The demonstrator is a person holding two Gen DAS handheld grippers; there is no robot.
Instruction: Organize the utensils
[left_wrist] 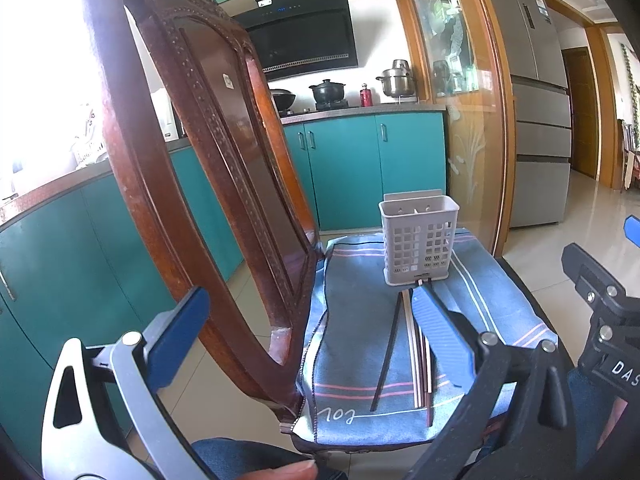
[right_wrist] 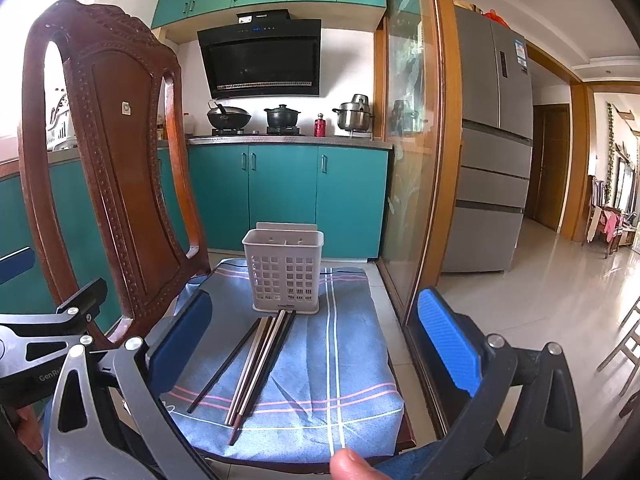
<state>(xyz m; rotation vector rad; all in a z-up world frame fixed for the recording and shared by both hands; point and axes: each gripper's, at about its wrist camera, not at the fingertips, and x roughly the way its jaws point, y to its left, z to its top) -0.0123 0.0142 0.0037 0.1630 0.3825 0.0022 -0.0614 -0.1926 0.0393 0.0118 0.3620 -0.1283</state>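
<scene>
A white perforated utensil holder (right_wrist: 283, 272) stands empty at the far side of a blue striped cloth (right_wrist: 344, 344) on a chair seat; it also shows in the left wrist view (left_wrist: 418, 240). Several chopsticks (right_wrist: 256, 364), black, brown and pale, lie side by side on the cloth in front of the holder, and show in the left wrist view (left_wrist: 404, 352). My right gripper (right_wrist: 316, 344) is open and empty, held above the near side of the cloth. My left gripper (left_wrist: 308, 328) is open and empty, to the left, by the chair back.
The carved wooden chair back (left_wrist: 192, 152) rises close on the left (right_wrist: 108, 160). A glass sliding door (right_wrist: 412, 160) stands just right of the chair. Teal kitchen cabinets (right_wrist: 280, 200) and a stove with pots are behind. Tiled floor (right_wrist: 540, 292) lies to the right.
</scene>
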